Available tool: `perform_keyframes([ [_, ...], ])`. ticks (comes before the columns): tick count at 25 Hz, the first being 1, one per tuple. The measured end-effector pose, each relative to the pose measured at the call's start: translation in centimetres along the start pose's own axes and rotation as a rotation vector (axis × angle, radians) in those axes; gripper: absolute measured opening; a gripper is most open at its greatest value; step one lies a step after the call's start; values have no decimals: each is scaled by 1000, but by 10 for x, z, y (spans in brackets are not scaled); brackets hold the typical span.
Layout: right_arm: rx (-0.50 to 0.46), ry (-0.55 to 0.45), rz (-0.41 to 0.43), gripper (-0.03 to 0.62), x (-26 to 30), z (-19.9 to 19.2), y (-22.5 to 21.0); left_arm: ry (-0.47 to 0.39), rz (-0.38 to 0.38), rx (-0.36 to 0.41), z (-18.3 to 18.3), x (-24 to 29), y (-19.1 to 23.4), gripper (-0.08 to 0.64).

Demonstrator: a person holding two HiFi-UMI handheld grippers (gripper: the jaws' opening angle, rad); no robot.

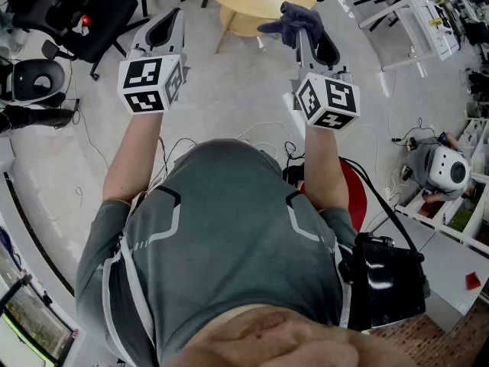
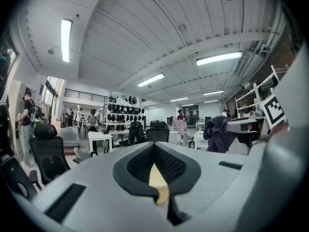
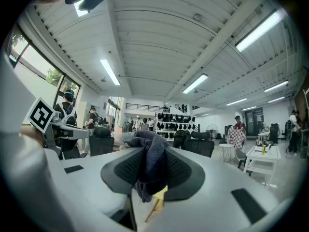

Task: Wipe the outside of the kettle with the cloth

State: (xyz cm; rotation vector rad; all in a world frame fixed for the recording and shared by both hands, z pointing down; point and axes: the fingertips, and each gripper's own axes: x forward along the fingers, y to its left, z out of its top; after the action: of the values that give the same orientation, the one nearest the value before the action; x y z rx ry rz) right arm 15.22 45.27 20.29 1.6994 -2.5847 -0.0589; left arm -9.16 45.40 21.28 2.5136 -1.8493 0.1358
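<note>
The right gripper [image 3: 152, 151] has its two jaws squeezed tight on the dark cloth [image 3: 150, 170], so the cloth will not fall while it is carried. A bunch of it sticks out past the tips, good for rubbing. The left gripper [image 2: 154, 149] is closed with nothing in it, maybe just waiting. Both are held up level, just in front of the round wooden table [image 1: 256, 2]. No kettle shows on or near the table, so I think wiping has not begun
</note>
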Motion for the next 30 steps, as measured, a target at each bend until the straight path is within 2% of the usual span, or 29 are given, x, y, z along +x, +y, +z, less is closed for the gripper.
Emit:
perform_keyframes([
  [17,25,-6,46,129,-11,-14,-28,19,44,-17,-12,6,-24,8],
  [22,68,-20,70,132,-10,-11,-56,31,58,-23,-5,22,-40,9],
  [25,50,-24,94,132,-15,-14,-72,25,71,-19,-2,27,-53,8],
  [30,61,-18,113,132,-5,-33,-113,27,81,5,-2,57,-77,9],
])
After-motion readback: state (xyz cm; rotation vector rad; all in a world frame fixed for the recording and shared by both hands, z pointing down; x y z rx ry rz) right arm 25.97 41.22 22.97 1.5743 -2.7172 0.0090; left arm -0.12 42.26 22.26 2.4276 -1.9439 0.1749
